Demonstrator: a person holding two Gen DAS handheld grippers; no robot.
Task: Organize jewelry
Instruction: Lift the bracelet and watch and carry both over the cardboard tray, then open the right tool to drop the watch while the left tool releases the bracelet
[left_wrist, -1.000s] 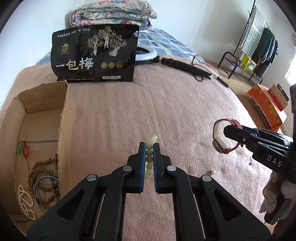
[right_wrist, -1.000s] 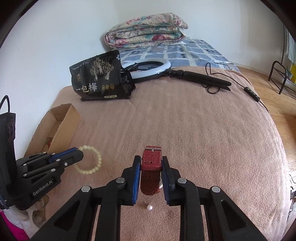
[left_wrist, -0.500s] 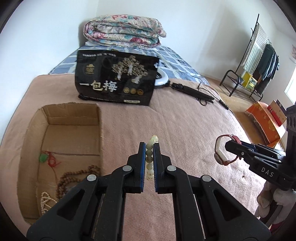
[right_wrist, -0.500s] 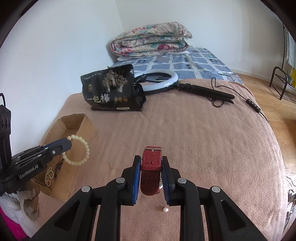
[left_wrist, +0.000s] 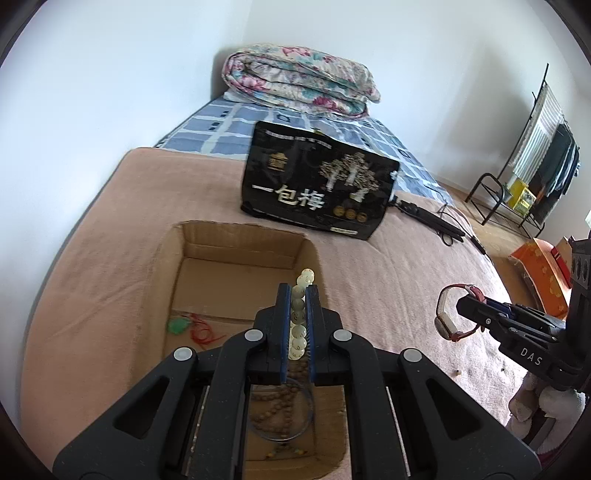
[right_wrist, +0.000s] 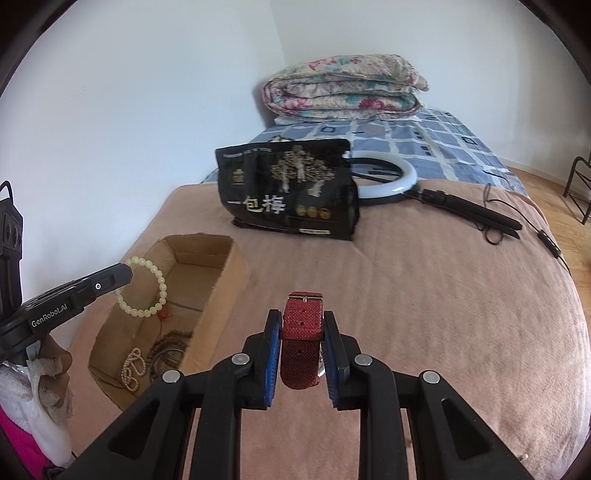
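Cardboard box (left_wrist: 236, 240) sits on the pink blanket (right_wrist: 424, 295), holding wooden beads (right_wrist: 168, 341) and pearls (right_wrist: 131, 365). Above it the left gripper (left_wrist: 298, 314) pinches a pale bead bracelet (right_wrist: 142, 286); the right gripper (right_wrist: 301, 345) clamps a red watch (right_wrist: 301, 332).

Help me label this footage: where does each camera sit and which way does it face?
Left wrist: on the left gripper, facing the cardboard box; it clamps a pale bead bracelet; right gripper shows at right.
Right wrist: on the right gripper, facing the blanket; it clamps a red watch.
Shared: box, black bag.
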